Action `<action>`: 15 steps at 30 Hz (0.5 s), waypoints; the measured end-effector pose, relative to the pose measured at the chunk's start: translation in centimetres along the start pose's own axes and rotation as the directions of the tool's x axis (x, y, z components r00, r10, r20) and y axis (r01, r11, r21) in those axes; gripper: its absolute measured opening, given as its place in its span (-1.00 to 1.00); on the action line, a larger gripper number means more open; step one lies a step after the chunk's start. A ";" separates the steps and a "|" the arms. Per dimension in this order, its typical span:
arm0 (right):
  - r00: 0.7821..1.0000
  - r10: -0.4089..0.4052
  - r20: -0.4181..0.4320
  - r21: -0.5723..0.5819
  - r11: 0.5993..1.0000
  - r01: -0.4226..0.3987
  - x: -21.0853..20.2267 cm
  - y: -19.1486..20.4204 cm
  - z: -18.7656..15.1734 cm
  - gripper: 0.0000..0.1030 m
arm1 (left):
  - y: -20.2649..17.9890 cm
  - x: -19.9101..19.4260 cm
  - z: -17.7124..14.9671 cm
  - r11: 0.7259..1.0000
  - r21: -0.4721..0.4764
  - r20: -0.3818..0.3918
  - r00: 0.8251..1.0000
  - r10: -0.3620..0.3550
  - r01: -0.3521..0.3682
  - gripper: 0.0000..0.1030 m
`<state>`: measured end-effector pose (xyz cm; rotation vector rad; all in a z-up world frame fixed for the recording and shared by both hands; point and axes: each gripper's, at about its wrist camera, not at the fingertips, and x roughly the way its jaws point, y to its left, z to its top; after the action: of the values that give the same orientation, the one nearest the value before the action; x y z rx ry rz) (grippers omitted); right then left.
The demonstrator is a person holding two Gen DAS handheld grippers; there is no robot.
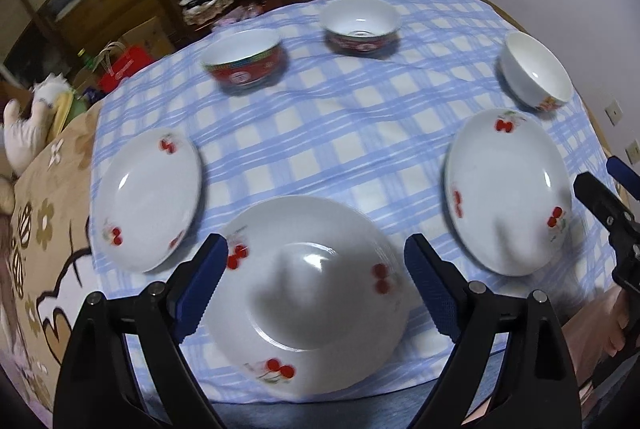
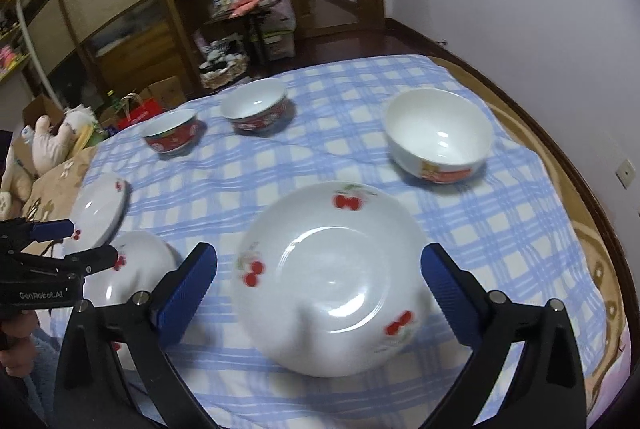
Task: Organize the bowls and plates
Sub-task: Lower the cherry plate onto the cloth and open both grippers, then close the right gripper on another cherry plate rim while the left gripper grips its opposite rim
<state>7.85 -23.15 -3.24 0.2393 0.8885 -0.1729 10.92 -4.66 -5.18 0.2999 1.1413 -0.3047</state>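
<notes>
Both grippers hang wide apart with nothing held: left gripper [image 1: 316, 281] over the near middle plate [image 1: 308, 297], right gripper [image 2: 318, 289] over the right plate [image 2: 332, 281]. 3 plates near, 3 bowls far, all rim-up on the checked cloth [image 1: 320, 133].

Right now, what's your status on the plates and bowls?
Left tool and right tool open, empty. Three cherry plates and three bowls lie separate on the checked cloth, none stacked. Nothing in the way.
</notes>
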 end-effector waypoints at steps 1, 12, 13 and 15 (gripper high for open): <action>1.000 0.010 0.000 -0.010 1.000 -0.010 0.0 0.6 0.1 1.00 | 0.6 -0.1 -0.1 1.000 -0.012 -0.002 1.000 0.003 -0.003 0.72; 0.995 0.093 -0.024 -0.097 0.991 -0.095 0.8 7.3 0.1 1.00 | 6.4 0.2 -2.0 0.989 -0.129 -0.038 0.997 0.071 -0.075 0.72; 0.995 0.097 -0.034 -0.109 0.989 -0.100 1.1 8.1 0.0 1.00 | 6.8 0.4 -2.1 0.987 -0.141 -0.044 0.997 0.066 -0.071 0.72; 0.994 0.101 -0.043 -0.129 0.986 -0.105 1.4 9.1 -0.2 1.00 | 7.8 0.6 -2.2 0.982 -0.167 -0.049 0.996 0.079 -0.086 0.72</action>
<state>10.81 -14.47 -3.25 0.1661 0.9181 -0.0139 12.30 3.26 -5.97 0.2044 1.1845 -0.1279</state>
